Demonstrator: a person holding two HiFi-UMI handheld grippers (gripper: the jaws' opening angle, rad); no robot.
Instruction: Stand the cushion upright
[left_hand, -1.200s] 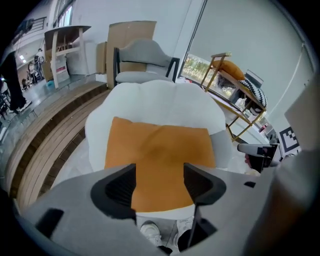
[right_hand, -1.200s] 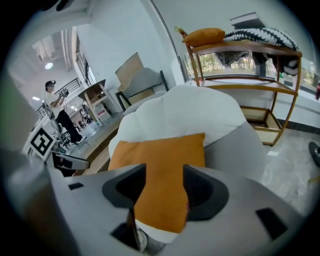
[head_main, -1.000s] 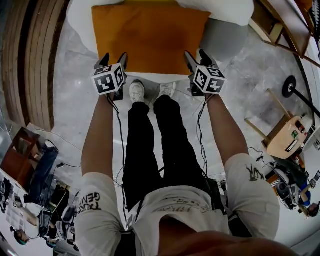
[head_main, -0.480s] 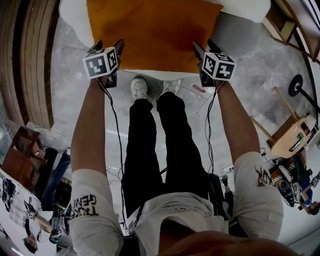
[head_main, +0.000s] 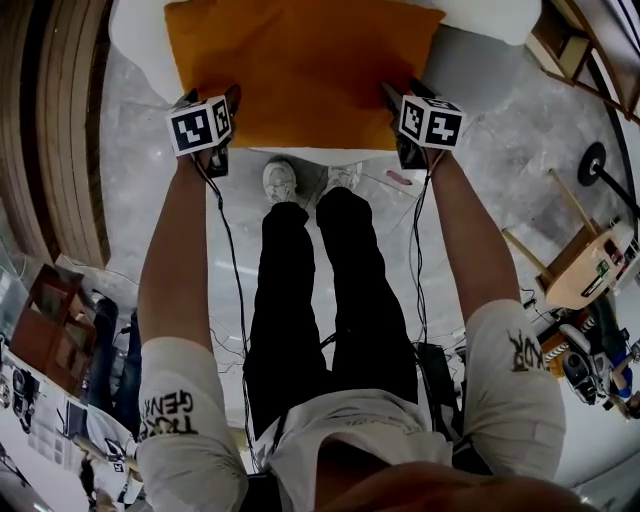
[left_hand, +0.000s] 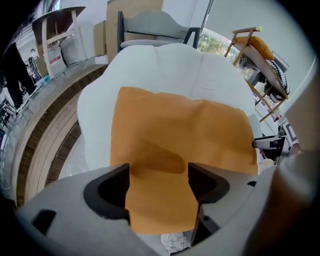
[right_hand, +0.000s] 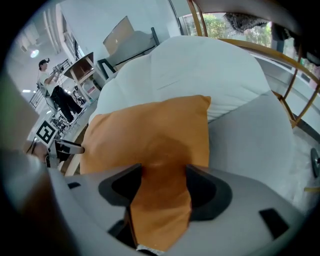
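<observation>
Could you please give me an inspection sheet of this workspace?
Surface: white seat, bearing the cushion.
Job's things: orange cushion lies flat, not yet upright.
Clutter: small pink item on the floor.
Grippers: left gripper jaws opening, right gripper jaws apart; each has the cushion's near edge between them.
Cables: black cables hang from both grippers.
Surroundings: wooden stand at right, curved wooden boards at left.

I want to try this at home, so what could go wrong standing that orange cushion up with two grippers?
One: the left gripper is opening its jaws, with the orange cushion between them but unpinched, and the right gripper stands open too; a shallow or uneven grab could let a corner slip. Two: the white seat underneath looks soft and rounded, so the upright cushion might flop over or slide off.
</observation>
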